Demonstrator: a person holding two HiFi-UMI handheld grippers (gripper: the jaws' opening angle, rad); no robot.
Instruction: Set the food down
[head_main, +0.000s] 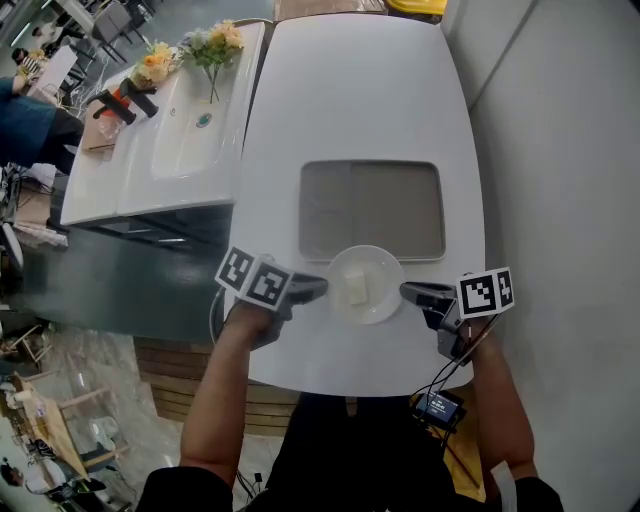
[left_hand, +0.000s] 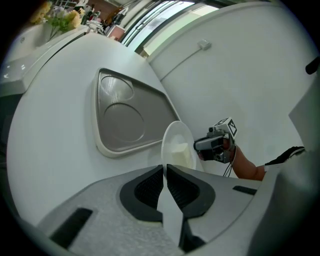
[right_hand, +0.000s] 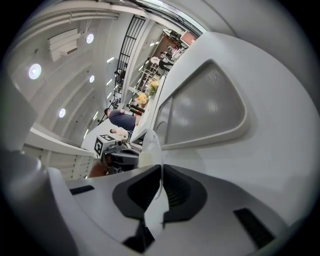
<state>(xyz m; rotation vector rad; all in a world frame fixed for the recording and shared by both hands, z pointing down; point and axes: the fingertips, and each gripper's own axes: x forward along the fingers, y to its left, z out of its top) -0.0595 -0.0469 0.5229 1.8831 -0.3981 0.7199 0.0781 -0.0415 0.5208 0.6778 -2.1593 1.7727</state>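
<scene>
A round white plate (head_main: 366, 283) carries a pale yellowish block of food (head_main: 357, 290). It hangs over the near part of the white table (head_main: 350, 120), just in front of the grey tray (head_main: 372, 210). My left gripper (head_main: 322, 288) is shut on the plate's left rim, and my right gripper (head_main: 405, 291) is shut on its right rim. In the left gripper view the plate (left_hand: 176, 147) stands edge-on between the jaws, with the food (left_hand: 181, 152) on it. The right gripper view shows the plate's rim (right_hand: 152, 147) pinched between the jaws.
The grey tray (left_hand: 120, 115) is a shallow rectangular one with moulded hollows, set into the table's middle. A second white table (head_main: 160, 130) at the left holds flowers (head_main: 212, 45) and small items. A grey wall (head_main: 560, 150) runs along the right.
</scene>
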